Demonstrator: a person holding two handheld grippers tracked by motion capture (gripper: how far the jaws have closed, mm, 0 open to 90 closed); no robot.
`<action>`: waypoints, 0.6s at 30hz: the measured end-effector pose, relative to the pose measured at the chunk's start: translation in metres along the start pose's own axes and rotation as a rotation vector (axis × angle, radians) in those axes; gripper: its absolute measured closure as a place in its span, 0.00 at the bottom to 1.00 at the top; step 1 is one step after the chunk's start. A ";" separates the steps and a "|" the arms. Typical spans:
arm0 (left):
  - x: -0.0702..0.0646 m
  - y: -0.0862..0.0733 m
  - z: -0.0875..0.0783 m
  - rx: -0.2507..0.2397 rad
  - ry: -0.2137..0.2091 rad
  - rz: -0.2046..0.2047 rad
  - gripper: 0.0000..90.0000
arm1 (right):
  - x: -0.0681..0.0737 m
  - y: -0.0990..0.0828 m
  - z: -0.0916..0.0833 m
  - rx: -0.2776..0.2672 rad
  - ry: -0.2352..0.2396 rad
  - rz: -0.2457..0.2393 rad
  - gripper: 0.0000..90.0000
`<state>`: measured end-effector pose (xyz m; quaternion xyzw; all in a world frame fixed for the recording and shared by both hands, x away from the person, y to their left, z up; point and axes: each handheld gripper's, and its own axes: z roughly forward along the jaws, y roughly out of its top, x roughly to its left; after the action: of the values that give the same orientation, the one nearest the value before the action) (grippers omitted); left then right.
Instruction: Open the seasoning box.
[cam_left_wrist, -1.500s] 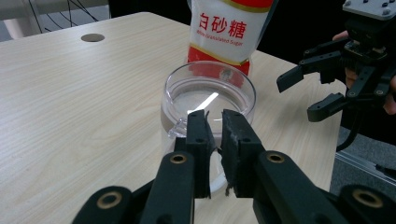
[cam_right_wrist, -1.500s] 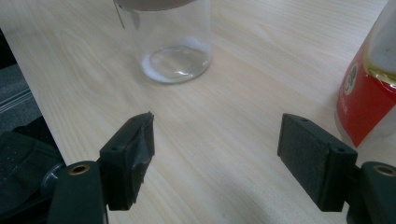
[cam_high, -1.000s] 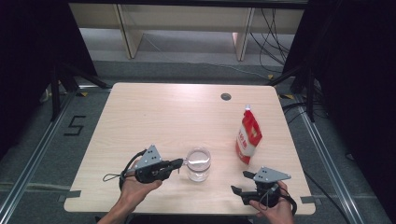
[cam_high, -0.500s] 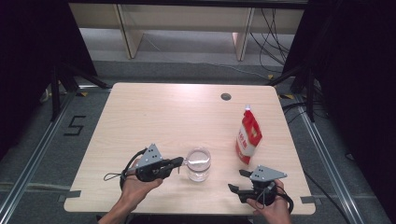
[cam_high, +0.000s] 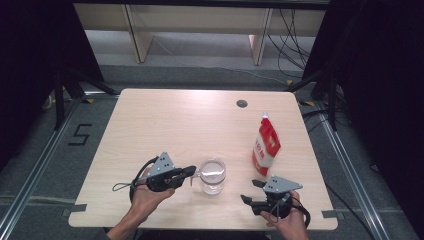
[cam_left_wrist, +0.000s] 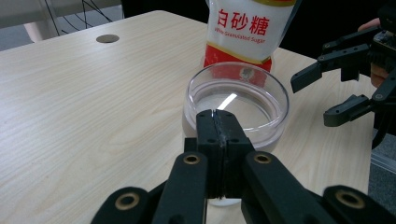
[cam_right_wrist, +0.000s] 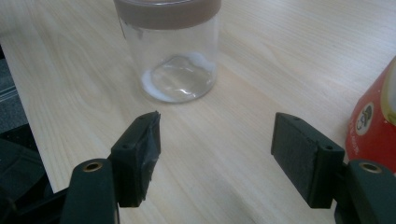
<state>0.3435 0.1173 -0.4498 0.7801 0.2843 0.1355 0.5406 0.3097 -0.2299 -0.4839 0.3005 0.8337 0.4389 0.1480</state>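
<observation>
A clear glass jar (cam_high: 212, 175) with a little white powder at its bottom stands near the table's front edge. Its rim (cam_left_wrist: 236, 100) is open, and it also shows in the right gripper view (cam_right_wrist: 173, 51). My left gripper (cam_high: 192, 171) is shut, nothing between its pads, its tips (cam_left_wrist: 218, 116) at the jar's near rim. A red and white sugar bag (cam_high: 265, 142) stands upright right of the jar (cam_left_wrist: 247, 28) (cam_right_wrist: 373, 121). My right gripper (cam_high: 250, 191) is open and points at the jar from the right (cam_right_wrist: 215, 140) (cam_left_wrist: 313, 98). Its jaws have just been closing a little on nothing.
The light wooden table (cam_high: 175, 120) has a round cable hole (cam_high: 242, 103) near its far edge. Beyond the table lie grey floor, black stand legs and cables. A person's hands hold both grippers at the front edge.
The right gripper has edged slightly left toward the jar. The left gripper, jar and bag stay where they were.
</observation>
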 end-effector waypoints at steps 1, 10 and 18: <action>0.000 0.000 0.001 0.005 0.003 -0.003 0.98 | 0.000 0.001 0.001 -0.005 -0.014 0.000 0.37; 0.005 0.000 0.002 -0.005 -0.015 0.013 0.97 | 0.000 0.002 0.004 -0.018 -0.010 -0.016 0.38; 0.002 -0.001 0.002 -0.004 -0.003 -0.005 0.97 | 0.001 0.004 0.004 -0.019 -0.008 -0.006 0.42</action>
<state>0.3463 0.1174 -0.4517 0.7784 0.2854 0.1336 0.5430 0.3126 -0.2245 -0.4827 0.2982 0.8299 0.4452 0.1554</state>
